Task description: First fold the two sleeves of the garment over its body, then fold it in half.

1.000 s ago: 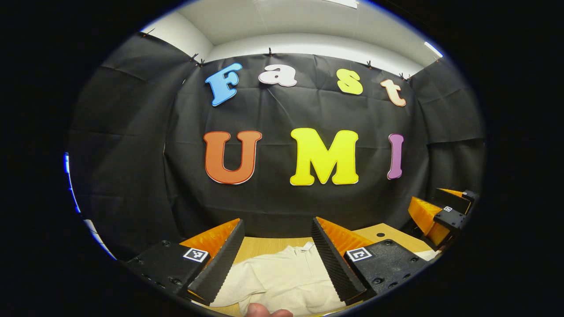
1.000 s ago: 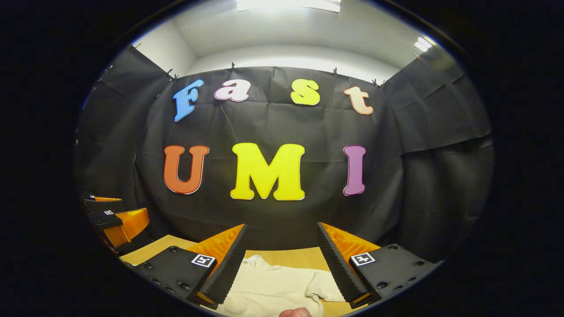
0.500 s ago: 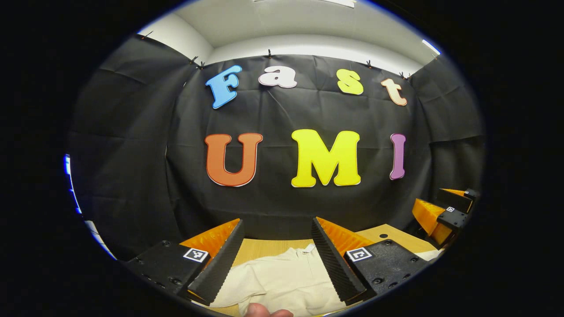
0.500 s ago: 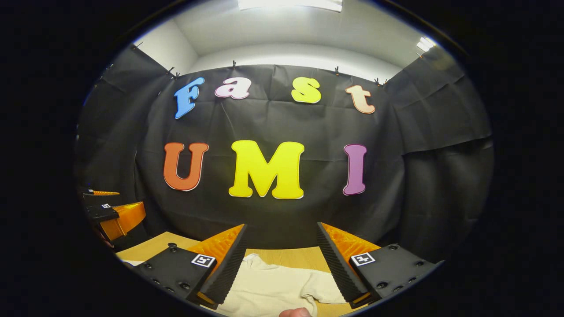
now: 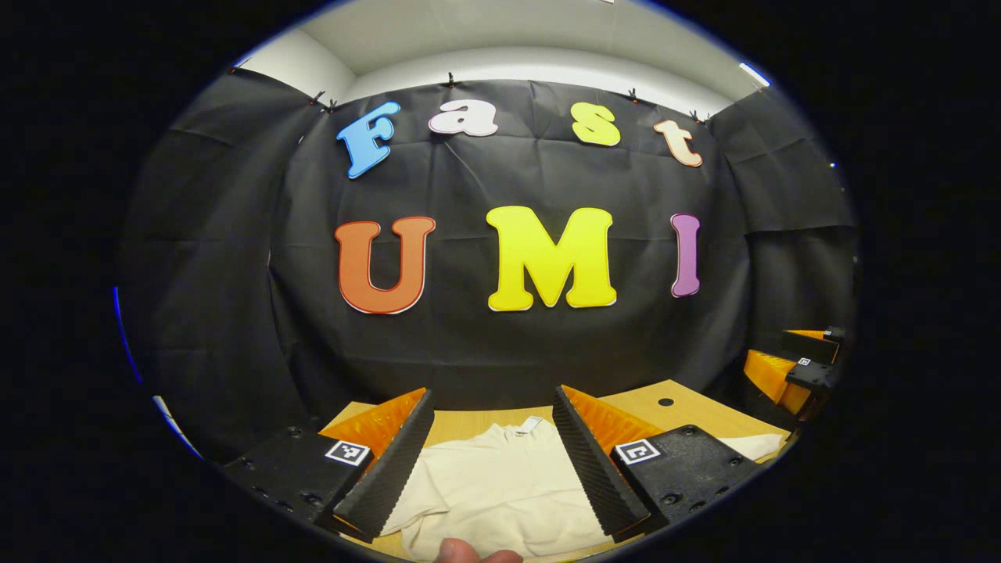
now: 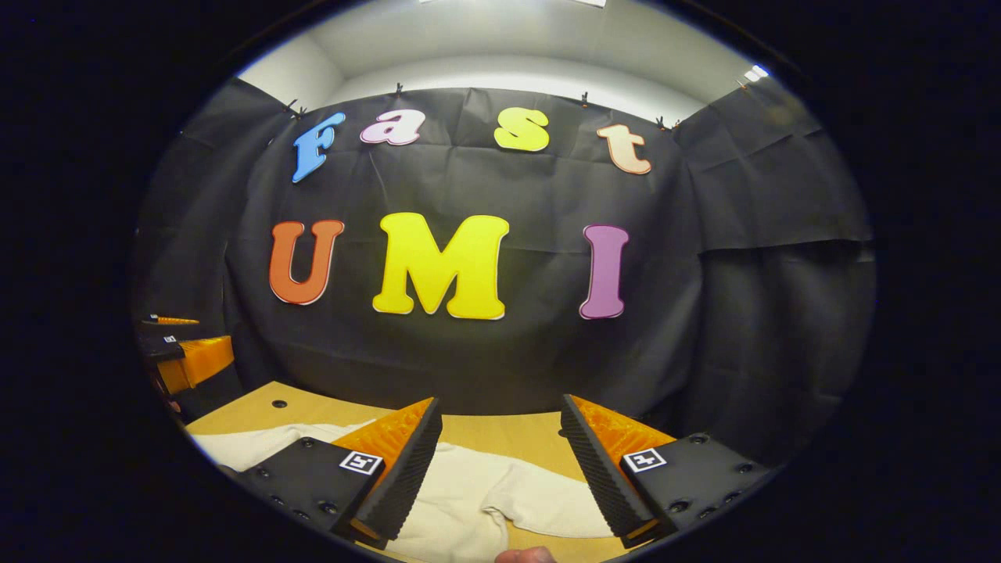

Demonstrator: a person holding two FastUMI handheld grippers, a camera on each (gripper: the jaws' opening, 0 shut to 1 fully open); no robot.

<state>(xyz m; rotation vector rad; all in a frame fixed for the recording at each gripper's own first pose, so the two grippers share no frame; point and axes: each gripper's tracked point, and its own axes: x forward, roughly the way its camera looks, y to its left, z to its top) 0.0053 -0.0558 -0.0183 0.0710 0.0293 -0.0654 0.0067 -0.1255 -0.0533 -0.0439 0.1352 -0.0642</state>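
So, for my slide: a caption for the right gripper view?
Open right gripper poised above the cream garment on the wooden table.

Cream garment (image 5: 500, 481), plain; light wood table (image 6: 500, 432); black wall cloth (image 5: 235, 274).

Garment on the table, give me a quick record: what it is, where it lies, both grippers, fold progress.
garment: cream garment lying on the wooden table
sleeve: one sleeve spread out sideways on the table, not over the body
left gripper: open, above the garment, holding nothing
right gripper: open, above the sleeve, holding nothing
fold progress: no fold visible yet
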